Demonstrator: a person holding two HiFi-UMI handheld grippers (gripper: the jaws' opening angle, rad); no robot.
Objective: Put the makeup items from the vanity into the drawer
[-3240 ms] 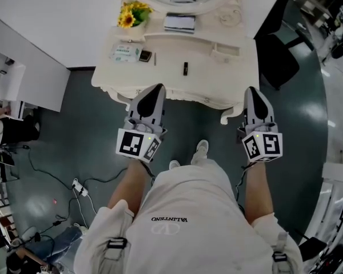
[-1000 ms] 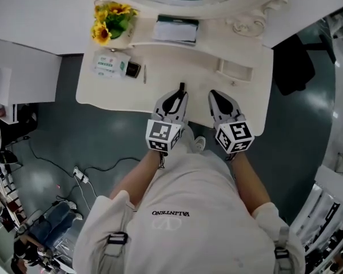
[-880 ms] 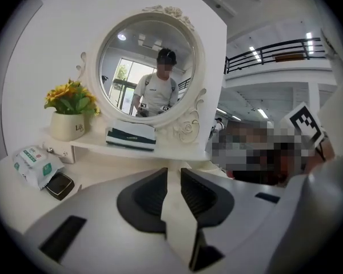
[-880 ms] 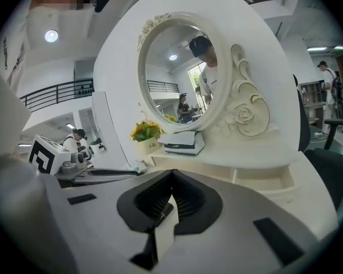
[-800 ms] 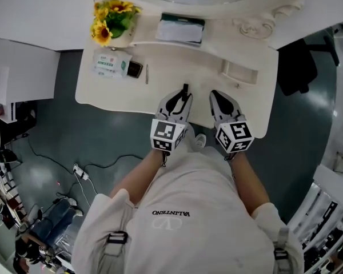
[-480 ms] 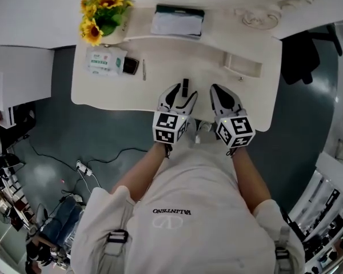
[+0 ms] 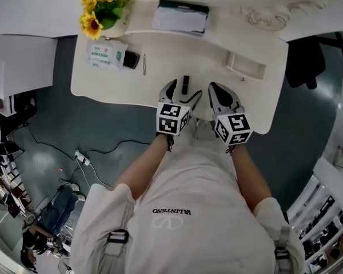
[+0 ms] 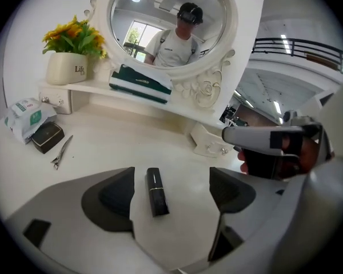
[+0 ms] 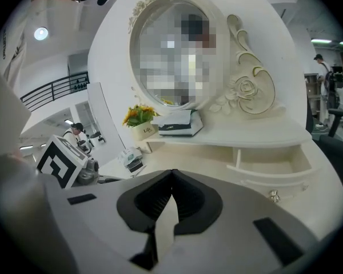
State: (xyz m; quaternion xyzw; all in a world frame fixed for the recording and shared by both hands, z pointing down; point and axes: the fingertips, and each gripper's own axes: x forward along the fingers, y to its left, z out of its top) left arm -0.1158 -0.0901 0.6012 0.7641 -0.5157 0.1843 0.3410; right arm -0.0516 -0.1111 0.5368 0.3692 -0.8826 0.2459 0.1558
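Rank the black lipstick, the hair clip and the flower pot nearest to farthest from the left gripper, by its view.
1. Black lipstick: between the left gripper's jaws, which have just been opening; untouched.
2. Hair clip: on the tabletop, leftward.
3. Flower pot: on the back shelf, far left.

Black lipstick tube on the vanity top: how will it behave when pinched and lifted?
The lipstick tube looks hard-shelled, so it should stay stiff under a pinch. Its glossy black surface may be slippery. It lies on its side on the vanity top; small, it is probably light and may slide or roll if nudged.
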